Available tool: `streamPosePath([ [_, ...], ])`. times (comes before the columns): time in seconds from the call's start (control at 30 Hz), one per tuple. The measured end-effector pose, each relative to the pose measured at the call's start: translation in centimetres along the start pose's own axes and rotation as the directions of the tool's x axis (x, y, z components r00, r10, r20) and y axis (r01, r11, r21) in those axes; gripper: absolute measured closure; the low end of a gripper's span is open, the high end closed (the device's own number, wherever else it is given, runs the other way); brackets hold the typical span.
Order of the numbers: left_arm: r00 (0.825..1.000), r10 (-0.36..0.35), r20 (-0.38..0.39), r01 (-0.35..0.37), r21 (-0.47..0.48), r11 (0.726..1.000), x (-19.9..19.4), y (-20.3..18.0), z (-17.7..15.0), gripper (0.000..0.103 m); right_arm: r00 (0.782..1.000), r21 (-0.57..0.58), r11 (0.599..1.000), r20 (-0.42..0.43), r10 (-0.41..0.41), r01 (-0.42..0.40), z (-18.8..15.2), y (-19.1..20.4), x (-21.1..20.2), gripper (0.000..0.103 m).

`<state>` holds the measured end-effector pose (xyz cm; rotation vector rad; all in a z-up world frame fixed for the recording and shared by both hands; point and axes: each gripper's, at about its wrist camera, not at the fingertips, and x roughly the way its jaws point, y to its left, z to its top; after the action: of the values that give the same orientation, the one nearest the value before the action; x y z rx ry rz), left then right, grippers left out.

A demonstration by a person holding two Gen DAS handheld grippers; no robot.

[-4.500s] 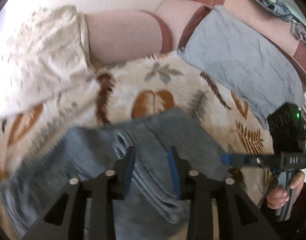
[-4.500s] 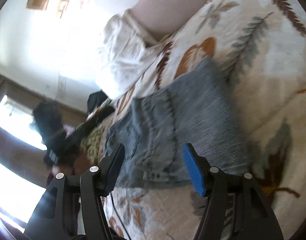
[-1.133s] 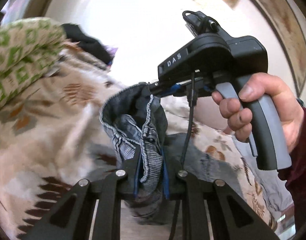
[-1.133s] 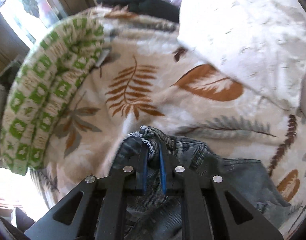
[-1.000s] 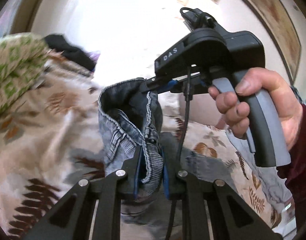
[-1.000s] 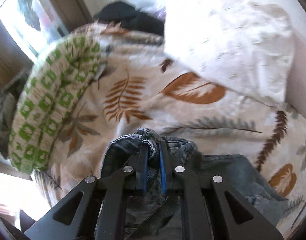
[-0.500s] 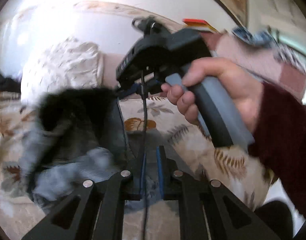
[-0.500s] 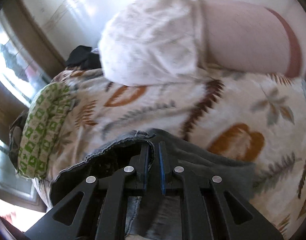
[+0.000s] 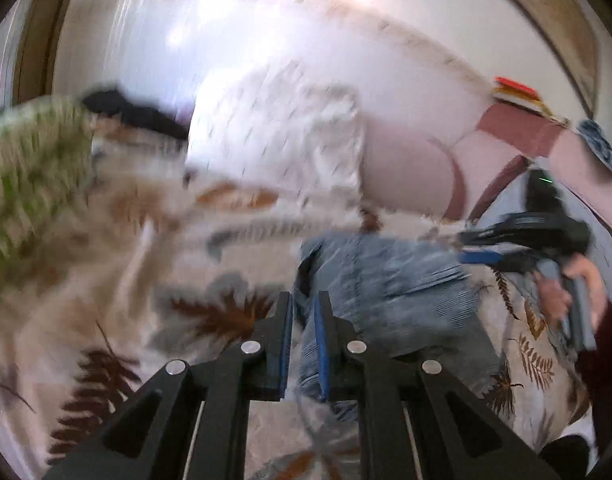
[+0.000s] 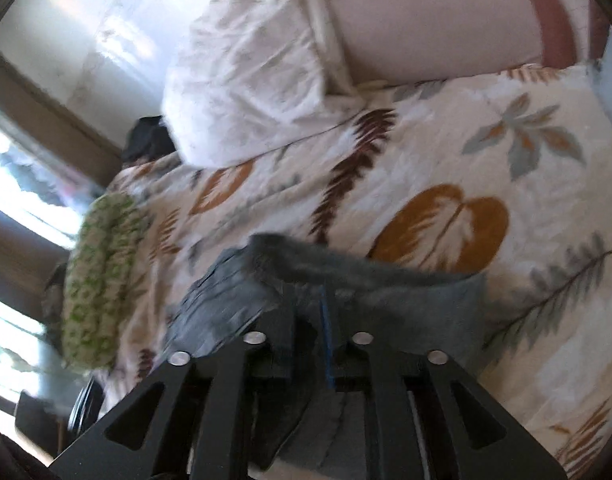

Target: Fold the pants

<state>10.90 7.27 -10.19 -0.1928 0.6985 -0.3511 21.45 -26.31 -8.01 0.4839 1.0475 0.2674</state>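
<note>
Leaf-print bedspread (image 10: 445,152) is being used as the folding surface: jeans (image 9: 385,276) are being laid mid-bed, left gripper (image 9: 304,320) being kept narrowly pinched on denim as anchor, right gripper (image 10: 307,316), slightly parted after just opening, being freed from cloth lying loose between its jaws.

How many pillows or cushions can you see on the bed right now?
2. A white pillow lies at the head of the bed beside the pink headboard. A green patterned cushion sits at the bed's left edge. Others may lie out of view.
</note>
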Motion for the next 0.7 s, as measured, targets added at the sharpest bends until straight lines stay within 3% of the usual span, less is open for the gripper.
streamPosePath([
  [0.03,1.000,0.003,-0.026,-0.003,-0.011,1.000,0.9,0.4,-0.5,0.090,1.000,0.003,1.000,-0.002,0.028,-0.028,-0.5,0.1,-0.1,0.048],
  [0.07,0.999,0.001,-0.051,-0.002,-0.010,1.000,1.8,0.5,-0.8,0.090,0.999,0.017,0.998,-0.001,0.054,-0.054,-1.3,-0.1,-0.2,0.028],
  [0.3,0.993,-0.033,-0.117,0.029,-0.036,0.999,5.7,0.7,-1.2,0.090,0.963,0.179,0.950,0.129,0.235,-0.256,-4.6,-3.5,1.1,0.022],
  [0.53,0.981,-0.078,-0.176,0.082,0.013,0.997,6.9,-0.4,-1.9,0.090,0.929,0.298,0.880,0.143,0.342,-0.369,-4.3,-6.0,6.0,0.022],
  [0.7,0.979,-0.068,-0.191,0.074,0.022,0.997,6.9,-0.3,-2.1,0.090,0.865,0.232,0.834,0.102,0.491,-0.501,-5.1,-3.8,6.7,0.020],
])
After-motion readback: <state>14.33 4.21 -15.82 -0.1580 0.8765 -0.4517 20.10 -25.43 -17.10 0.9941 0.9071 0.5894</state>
